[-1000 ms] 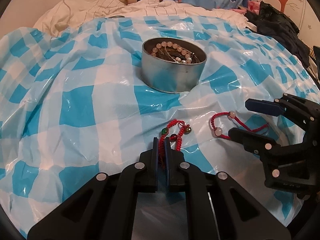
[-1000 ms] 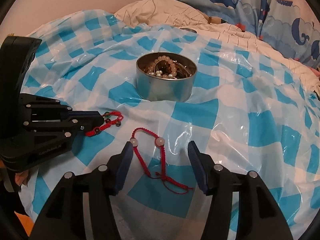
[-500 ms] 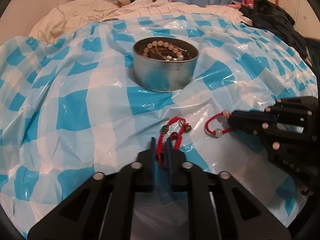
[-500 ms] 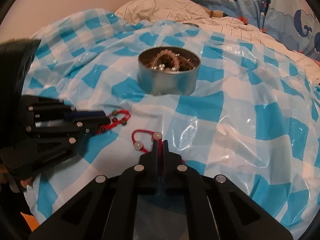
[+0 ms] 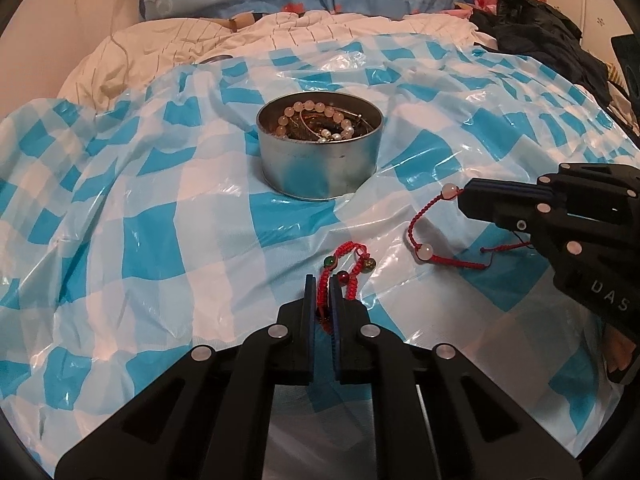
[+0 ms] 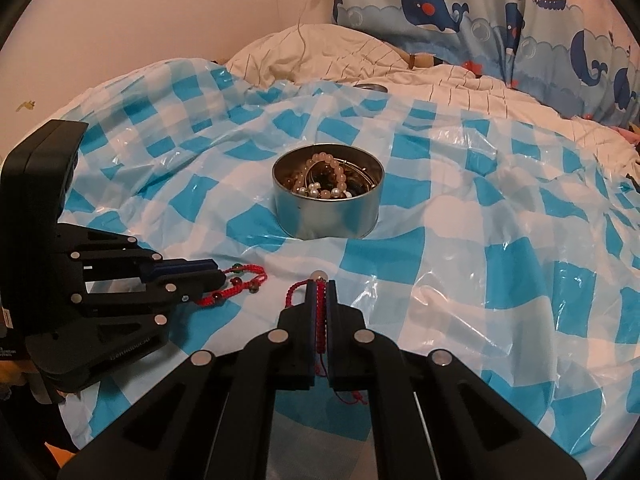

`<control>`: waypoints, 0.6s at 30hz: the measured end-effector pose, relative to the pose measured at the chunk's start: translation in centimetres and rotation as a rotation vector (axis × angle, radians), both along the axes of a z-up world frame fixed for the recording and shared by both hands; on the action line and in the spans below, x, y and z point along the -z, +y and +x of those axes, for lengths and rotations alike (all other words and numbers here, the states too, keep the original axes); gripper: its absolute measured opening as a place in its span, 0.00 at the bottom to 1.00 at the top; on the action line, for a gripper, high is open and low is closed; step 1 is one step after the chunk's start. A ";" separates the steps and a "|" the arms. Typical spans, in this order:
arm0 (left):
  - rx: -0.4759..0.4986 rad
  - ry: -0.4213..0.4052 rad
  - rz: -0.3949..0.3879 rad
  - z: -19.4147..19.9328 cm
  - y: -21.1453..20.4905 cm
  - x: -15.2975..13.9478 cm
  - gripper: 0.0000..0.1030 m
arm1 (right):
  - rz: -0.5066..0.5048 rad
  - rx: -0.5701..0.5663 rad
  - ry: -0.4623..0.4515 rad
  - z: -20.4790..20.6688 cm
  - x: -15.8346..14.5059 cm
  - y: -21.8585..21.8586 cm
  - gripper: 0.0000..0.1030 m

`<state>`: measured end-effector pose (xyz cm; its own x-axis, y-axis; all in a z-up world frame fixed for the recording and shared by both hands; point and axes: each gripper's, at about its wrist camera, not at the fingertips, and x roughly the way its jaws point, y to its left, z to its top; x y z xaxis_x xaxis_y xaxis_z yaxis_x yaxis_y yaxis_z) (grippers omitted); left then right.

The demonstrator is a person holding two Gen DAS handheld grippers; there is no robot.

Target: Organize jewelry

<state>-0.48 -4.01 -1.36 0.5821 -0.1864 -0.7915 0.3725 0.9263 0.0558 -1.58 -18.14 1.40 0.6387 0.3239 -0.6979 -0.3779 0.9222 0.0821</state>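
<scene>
Left wrist view: a round metal tin [image 5: 320, 160] sits on the blue-checked plastic sheet [image 5: 152, 240], open-topped and holding pink bead bracelets, small pearls and metal bangles piled below its rim. Nearer the camera, the left gripper [image 5: 323, 280] has its jaws closed to a narrow slit on a red cord bracelet with dark beads [image 5: 348, 262], whose loop rests on the sheet just ahead of the tips. To the right, the right gripper [image 5: 464, 196] is closed on a second red cord with pale beads [image 5: 424, 232]; that cord hangs from its tip down to the sheet. The sheet between both bracelets and the tin is bare.

Right wrist view: the tin [image 6: 328, 196] stands straight ahead with bare sheet [image 6: 480, 240] before it and to its right. The right gripper [image 6: 320, 282] pinches the pale-bead cord [image 6: 320, 312] between nearly touching jaws, one bead at the tips. The left gripper [image 6: 218, 276] comes in from the left, clamped on the dark-bead bracelet [image 6: 244, 276]. Pillows border the sheet's far edge.
</scene>
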 end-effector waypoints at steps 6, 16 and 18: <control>-0.005 -0.018 -0.004 0.0 0.1 -0.4 0.04 | 0.013 0.012 -0.034 -0.3 -0.6 -0.2 0.04; -0.032 0.033 -0.029 0.7 0.7 0.4 0.05 | -0.019 0.018 0.027 0.4 0.5 -0.1 0.04; -0.036 0.040 -0.033 0.8 0.8 0.6 0.05 | -0.033 0.016 0.052 0.5 0.9 -0.1 0.05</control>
